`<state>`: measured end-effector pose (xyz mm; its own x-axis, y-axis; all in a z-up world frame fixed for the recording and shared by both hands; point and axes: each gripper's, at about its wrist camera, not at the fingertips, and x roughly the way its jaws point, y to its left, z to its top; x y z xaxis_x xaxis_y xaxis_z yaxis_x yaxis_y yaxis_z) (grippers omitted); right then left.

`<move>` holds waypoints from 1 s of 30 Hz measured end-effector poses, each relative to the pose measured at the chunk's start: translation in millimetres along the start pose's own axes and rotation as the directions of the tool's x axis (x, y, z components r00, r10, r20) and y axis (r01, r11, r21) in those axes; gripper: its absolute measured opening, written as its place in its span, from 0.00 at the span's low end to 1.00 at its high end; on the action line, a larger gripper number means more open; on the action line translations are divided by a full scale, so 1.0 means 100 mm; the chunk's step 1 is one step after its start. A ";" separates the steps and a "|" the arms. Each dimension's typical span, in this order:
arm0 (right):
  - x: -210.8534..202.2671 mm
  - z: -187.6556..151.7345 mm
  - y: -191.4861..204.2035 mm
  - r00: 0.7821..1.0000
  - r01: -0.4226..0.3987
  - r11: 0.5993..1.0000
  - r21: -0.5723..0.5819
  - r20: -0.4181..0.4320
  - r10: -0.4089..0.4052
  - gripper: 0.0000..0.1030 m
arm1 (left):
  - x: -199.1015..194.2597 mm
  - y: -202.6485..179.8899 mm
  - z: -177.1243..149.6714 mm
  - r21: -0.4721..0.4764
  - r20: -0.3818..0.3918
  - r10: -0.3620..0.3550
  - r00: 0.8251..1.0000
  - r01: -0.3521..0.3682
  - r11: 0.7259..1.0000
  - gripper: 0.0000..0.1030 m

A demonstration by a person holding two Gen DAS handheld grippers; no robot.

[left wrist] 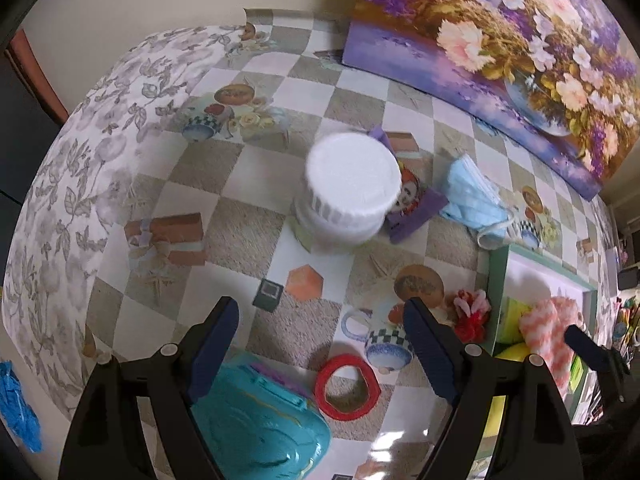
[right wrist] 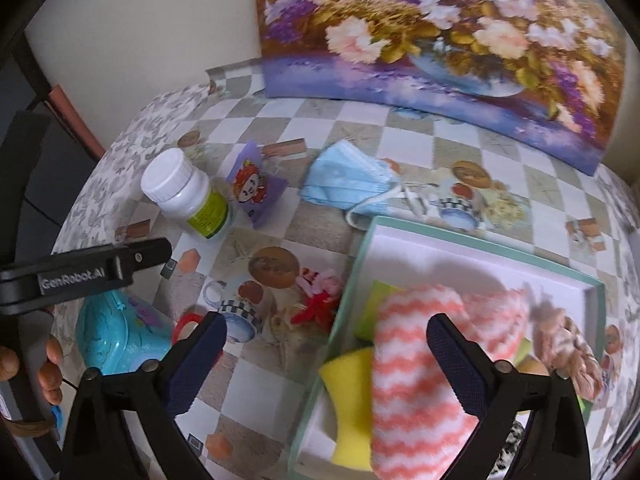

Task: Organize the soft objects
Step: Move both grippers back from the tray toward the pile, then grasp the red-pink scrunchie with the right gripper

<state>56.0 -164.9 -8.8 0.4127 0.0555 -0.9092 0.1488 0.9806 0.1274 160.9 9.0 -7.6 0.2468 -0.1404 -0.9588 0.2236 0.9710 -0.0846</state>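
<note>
Table: checked cloth with printed cups and boxes; it carries all you see.
Painting: flower canvas, leaning on the wall along the table's far edge.
Box: shallow, green-rimmed, white inside, toward the table's right edge and near side.
Striped cloth: pink-and-white fuzzy roll lying in the box, over a yellow sponge.
Right gripper: you hold it above the box's left wall, jaws wide, nothing pressed between them; the striped cloth lies beneath, under the right finger.
Left gripper: your jaws stand wide above the near-left part of the table, nothing gripped.
Teal case: hard plastic, under your left finger, near the table's near edge.
Face mask: blue, crumpled, just beyond the box's far left corner.
Bottle: white cap, green label, upright, mid-left of the table.
Purple packet: cartoon face, just beside the bottle.
Red ring: flat, beside the teal case.
Red-pink tuft: fluffy, just outside the box's left wall.
</note>
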 end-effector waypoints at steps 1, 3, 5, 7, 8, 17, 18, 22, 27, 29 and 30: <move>0.09 0.06 0.03 1.000 -0.003 1.000 -0.019 -0.024 0.002 0.88 | -0.01 0.01 0.02 0.000 0.005 0.007 1.000 -0.007 1.000 0.82; 0.17 0.10 0.07 0.999 0.000 0.999 -0.042 -0.047 -0.002 0.86 | 0.00 0.04 0.05 0.000 0.010 0.017 1.000 -0.017 1.000 0.82; 0.20 0.12 0.10 0.998 -0.002 0.998 -0.056 -0.058 -0.002 0.82 | 0.02 0.06 0.08 -0.004 0.009 0.013 1.000 -0.013 1.000 0.82; 0.36 0.17 0.16 0.995 0.006 0.996 -0.093 -0.101 -0.016 0.77 | 0.05 0.08 0.10 -0.003 0.004 0.008 1.000 -0.008 1.000 0.82; 0.40 0.18 0.16 0.994 0.007 0.996 -0.093 -0.112 -0.018 0.75 | 0.07 0.09 0.11 -0.002 0.000 0.009 1.000 -0.009 1.000 0.82; 0.71 0.28 0.25 0.979 0.062 0.984 -0.167 -0.182 -0.093 0.64 | 0.18 0.15 0.14 -0.010 -0.022 0.000 1.000 0.000 1.000 0.82; 0.73 0.29 0.25 0.977 0.068 0.983 -0.169 -0.186 -0.100 0.64 | 0.18 0.14 0.14 -0.007 -0.022 -0.003 1.000 0.003 1.000 0.82; 0.72 0.31 0.23 0.978 0.073 0.983 -0.171 -0.180 -0.104 0.60 | 0.18 0.12 0.15 -0.004 -0.019 -0.019 1.000 0.019 1.000 0.82; 0.71 0.32 0.25 0.976 0.090 0.974 -0.208 -0.177 -0.128 0.54 | 0.18 0.11 0.15 -0.002 -0.017 -0.020 1.000 0.020 1.000 0.82; 0.67 0.33 0.26 0.977 0.094 0.972 -0.217 -0.166 -0.132 0.50 | 0.18 0.11 0.15 -0.002 -0.018 -0.019 1.000 0.019 1.000 0.82; 0.61 0.34 0.28 0.981 0.091 0.972 -0.219 -0.149 -0.125 0.50 | 0.18 0.11 0.15 -0.003 -0.019 -0.017 1.000 0.017 1.000 0.82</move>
<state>116.1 -140.6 -47.3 0.2524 -0.0402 -0.9668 -0.0147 0.9989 -0.0453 182.3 14.2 -22.1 0.2249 -0.1532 -0.9623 0.2246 0.9691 -0.1018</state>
